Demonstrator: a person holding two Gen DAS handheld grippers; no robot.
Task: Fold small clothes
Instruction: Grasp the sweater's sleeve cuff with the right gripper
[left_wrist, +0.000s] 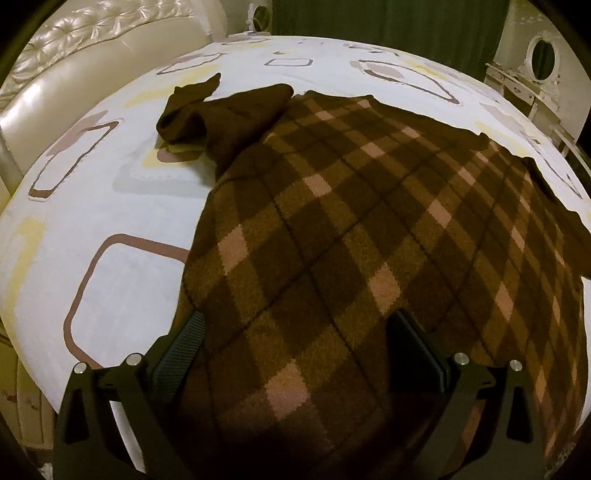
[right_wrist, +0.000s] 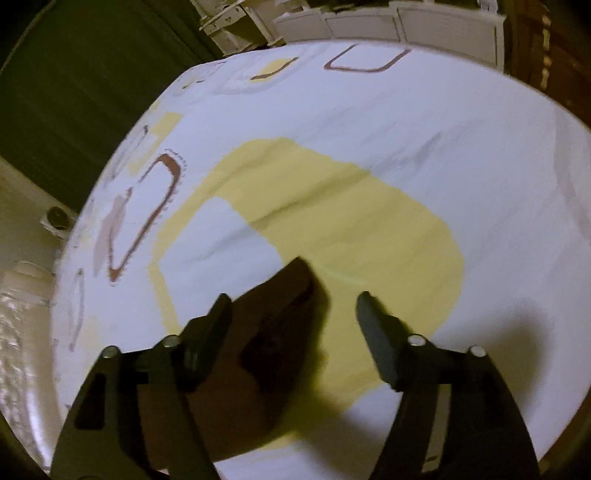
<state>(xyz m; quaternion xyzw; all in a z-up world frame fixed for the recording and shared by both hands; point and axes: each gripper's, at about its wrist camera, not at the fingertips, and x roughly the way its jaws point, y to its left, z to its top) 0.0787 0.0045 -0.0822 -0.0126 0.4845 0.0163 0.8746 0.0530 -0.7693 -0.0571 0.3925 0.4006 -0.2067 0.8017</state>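
Observation:
A brown argyle sweater (left_wrist: 369, 236) lies spread on the bed, its diamond pattern in tan and dark brown. One plain dark brown sleeve (left_wrist: 207, 114) lies bunched at the far left of it. My left gripper (left_wrist: 295, 321) is open over the sweater's near hem, fingers wide apart. In the right wrist view, a dark brown end of the garment (right_wrist: 280, 332) lies on the sheet between the fingers of my right gripper (right_wrist: 291, 301), which is open and not closed on it.
The bed sheet (left_wrist: 110, 206) is white with brown and yellow rounded squares. A cream tufted headboard (left_wrist: 74, 55) is at the left. A green curtain (left_wrist: 388, 22) and white furniture with a round mirror (left_wrist: 541, 59) stand beyond the bed. White drawers (right_wrist: 388, 22) stand behind.

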